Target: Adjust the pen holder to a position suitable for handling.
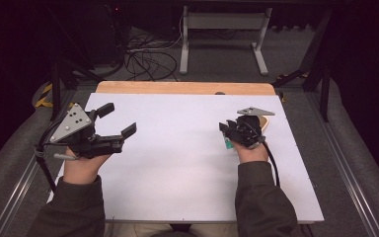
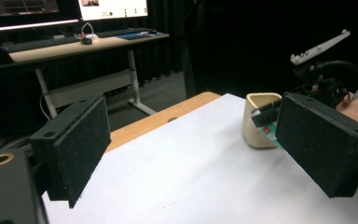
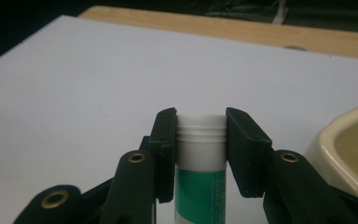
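Right gripper (image 3: 200, 154) clamped on green-white tube (image 3: 200, 186), raised above white board (image 1: 177, 163), cream cup (image 3: 349, 154) at 3 o'clock. Left gripper (image 1: 116, 121) jaws apart, empty, held level at board's 9 o'clock edge.

readable text: none | green tube (image 3: 200, 186) print too blurred (monitor screens too)
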Demonstrator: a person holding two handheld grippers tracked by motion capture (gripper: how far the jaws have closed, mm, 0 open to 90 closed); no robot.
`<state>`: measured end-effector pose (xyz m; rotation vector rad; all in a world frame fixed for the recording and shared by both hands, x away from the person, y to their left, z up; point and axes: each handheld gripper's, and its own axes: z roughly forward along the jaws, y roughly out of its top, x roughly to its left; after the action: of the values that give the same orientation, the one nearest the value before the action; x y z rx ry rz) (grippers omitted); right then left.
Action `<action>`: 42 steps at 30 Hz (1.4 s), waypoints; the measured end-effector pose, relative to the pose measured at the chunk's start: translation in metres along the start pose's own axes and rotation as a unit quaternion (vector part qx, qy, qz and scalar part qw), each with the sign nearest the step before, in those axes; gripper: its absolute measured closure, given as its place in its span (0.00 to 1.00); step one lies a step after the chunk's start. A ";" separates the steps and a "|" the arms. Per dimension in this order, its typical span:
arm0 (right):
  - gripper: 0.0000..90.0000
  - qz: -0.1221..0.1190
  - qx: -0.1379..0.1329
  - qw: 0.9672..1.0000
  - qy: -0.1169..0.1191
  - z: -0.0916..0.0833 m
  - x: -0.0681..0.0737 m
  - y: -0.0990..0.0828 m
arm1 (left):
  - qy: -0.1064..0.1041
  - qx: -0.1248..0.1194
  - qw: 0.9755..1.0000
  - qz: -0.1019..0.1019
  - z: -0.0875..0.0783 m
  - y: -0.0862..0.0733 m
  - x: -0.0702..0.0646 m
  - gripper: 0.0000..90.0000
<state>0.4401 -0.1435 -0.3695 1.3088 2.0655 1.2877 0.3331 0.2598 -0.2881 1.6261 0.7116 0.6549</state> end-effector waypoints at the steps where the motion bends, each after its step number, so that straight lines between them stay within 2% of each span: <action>1: 0.73 -0.002 -0.011 1.000 0.004 -0.002 -0.001 0.000 | 0.000 0.001 1.000 0.003 0.002 -0.001 -0.001 0.12; 4: 0.73 -0.007 -0.035 0.999 0.016 -0.008 -0.003 0.000 | 0.000 0.003 1.000 0.008 0.007 -0.002 -0.007 0.13; 7: 0.73 -0.013 -0.052 0.998 0.030 -0.014 -0.004 0.001 | 0.003 -0.005 1.000 0.020 0.008 -0.001 -0.013 0.13; 11: 0.73 -0.024 -0.076 0.996 0.044 -0.022 -0.004 0.001 | -0.002 -0.016 1.000 0.022 0.011 0.001 -0.023 0.14; 15: 0.73 -0.039 -0.103 0.992 0.065 -0.029 -0.004 0.002 | -0.006 -0.020 0.999 0.028 0.016 0.000 -0.033 0.14; 17: 0.73 -0.043 -0.109 0.990 0.074 -0.032 -0.004 0.002 | -0.009 -0.022 0.999 0.025 0.018 -0.001 -0.036 0.14; 22: 0.73 -0.046 -0.132 0.986 0.087 -0.036 -0.004 0.004 | -0.019 -0.016 1.000 0.019 0.027 -0.007 -0.038 0.14; 25: 0.73 -0.054 -0.151 0.982 0.100 -0.038 -0.002 0.005 | -0.029 -0.012 0.999 0.016 0.033 -0.011 -0.038 0.14; 30: 0.73 -0.059 -0.164 0.978 0.115 -0.040 0.001 0.006 | -0.038 -0.017 0.999 -0.001 0.040 -0.014 -0.039 0.14; 34: 0.73 -0.063 -0.175 0.975 0.124 -0.042 0.001 0.007 | -0.041 -0.017 0.999 -0.003 0.048 -0.015 -0.043 0.14; 42: 0.73 -0.062 -0.187 0.972 0.128 -0.053 -0.001 0.008 | -0.055 -0.011 0.998 -0.002 0.070 -0.017 -0.061 0.15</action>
<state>0.4076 -0.1700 -0.3355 0.8718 1.8985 1.7580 0.3433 0.1706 -0.3183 1.6277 0.6254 0.5648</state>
